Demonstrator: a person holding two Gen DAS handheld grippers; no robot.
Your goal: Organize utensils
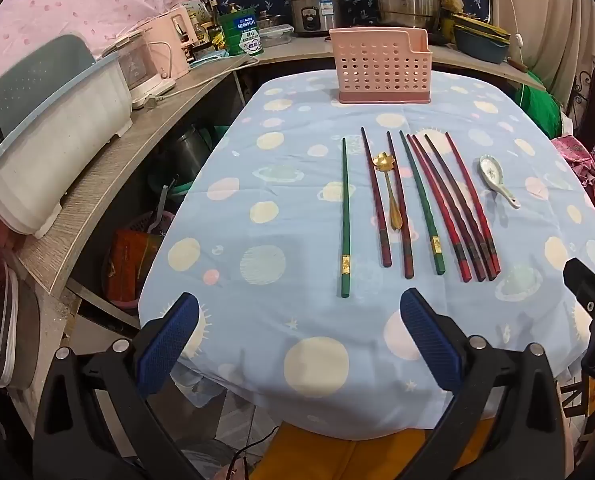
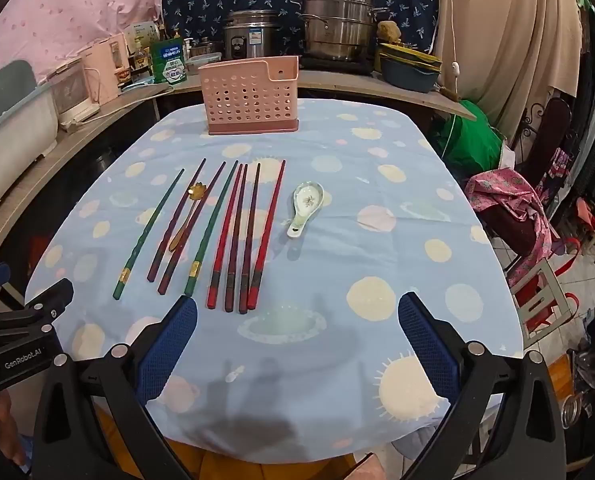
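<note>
Fingers spread wide and empty on both grippers, we judge the thin, stiff, slippery chopsticks, mid-tabletop nearer than the pink holder, best pinched at their thick near ends.

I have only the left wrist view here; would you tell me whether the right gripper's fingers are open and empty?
Observer: Yes, the right gripper is open, with only tablecloth showing between its fingers.
Operator: Thank you. What lies nearest to them?
Observer: The thick ends of the four red chopsticks lie just beyond the finger on the left of that view, and do not touch it.
Operator: Is anything beside the table on that side?
Observer: A white-and-red stool stands on the floor past the table's right edge.
</note>
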